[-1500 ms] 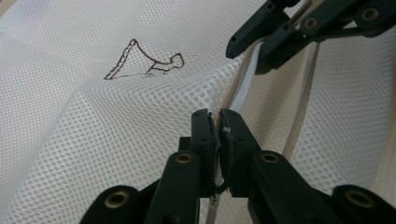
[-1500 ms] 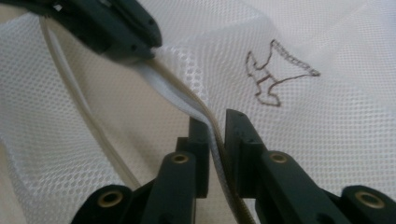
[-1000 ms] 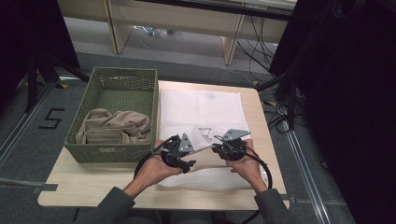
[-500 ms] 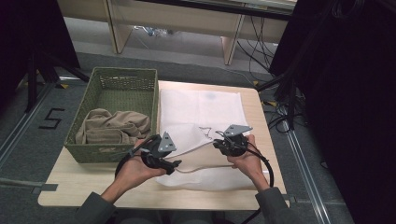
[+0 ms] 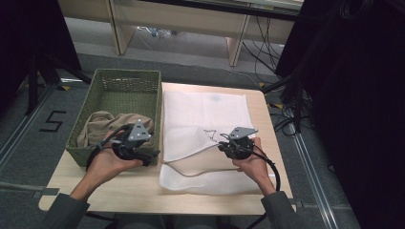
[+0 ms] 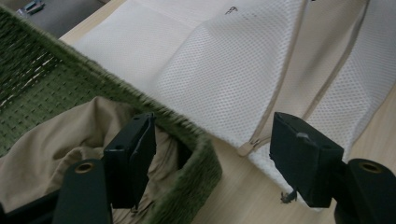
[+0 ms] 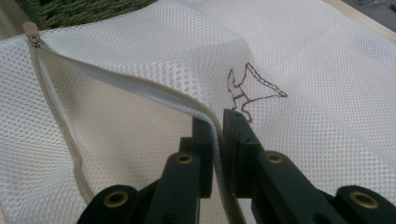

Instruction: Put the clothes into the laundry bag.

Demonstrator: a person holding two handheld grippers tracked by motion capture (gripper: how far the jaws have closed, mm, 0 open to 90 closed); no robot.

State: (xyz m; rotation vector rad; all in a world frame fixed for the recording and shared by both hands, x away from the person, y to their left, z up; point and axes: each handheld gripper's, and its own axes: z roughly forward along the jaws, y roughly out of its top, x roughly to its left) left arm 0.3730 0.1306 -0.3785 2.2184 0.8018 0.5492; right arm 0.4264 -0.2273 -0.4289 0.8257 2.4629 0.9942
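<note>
My right gripper (image 7: pixel 215 126) is clamping the mesh laundry bag's (image 7: pixel 140 56) zipper edge; my left gripper (image 6: pixel 212 158) is hovering wide open over the green basket's (image 6: pixel 196 149) corner.

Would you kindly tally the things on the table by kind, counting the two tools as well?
Green woven basket: 1
Beige cloth in the basket: 1
White mesh laundry bag: 1
Tools: 2, the left tool open at the basket's corner, the right tool shut on the bag's open edge
Total: 5
</note>
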